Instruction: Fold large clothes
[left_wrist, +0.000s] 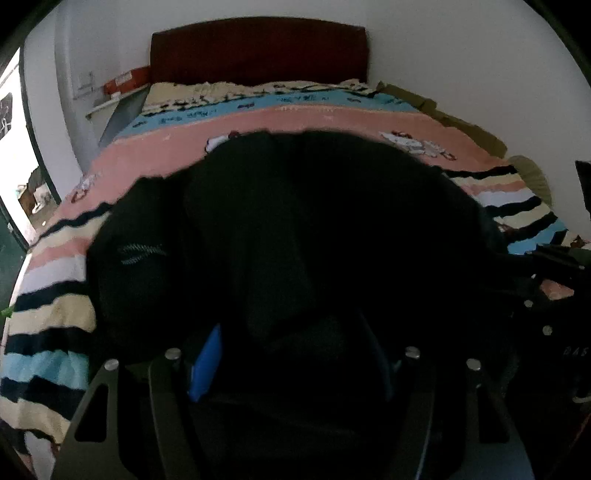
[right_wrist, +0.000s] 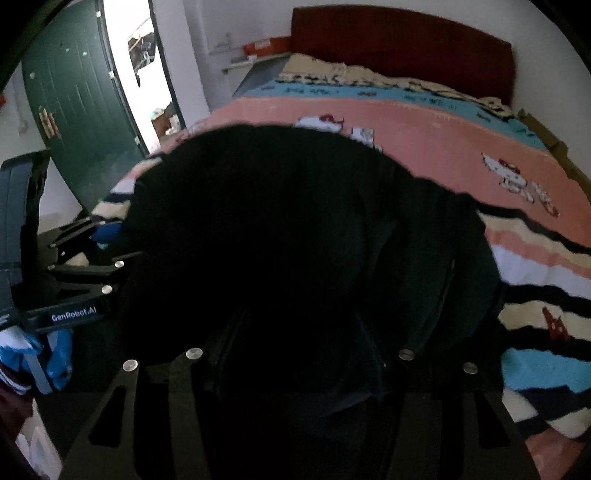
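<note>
A large black garment (left_wrist: 295, 221) lies bunched on the striped bedspread (left_wrist: 55, 295), with a zipper showing at its left side. It also fills the middle of the right wrist view (right_wrist: 295, 240). My left gripper (left_wrist: 291, 354) reaches into the near edge of the garment; one blue pad (left_wrist: 207, 365) shows and black cloth covers the gap. My right gripper (right_wrist: 295, 354) is buried in the garment's near edge, fingertips hidden by cloth. The left gripper also shows at the left of the right wrist view (right_wrist: 81, 266).
The bed has a dark red headboard (left_wrist: 258, 51) and a pink, blue and striped cartoon blanket (right_wrist: 443, 140). A green door (right_wrist: 74, 103) stands open at the left. A shelf with a red box (left_wrist: 125, 81) is beside the headboard. Blue and white clothes (right_wrist: 44, 354) lie lower left.
</note>
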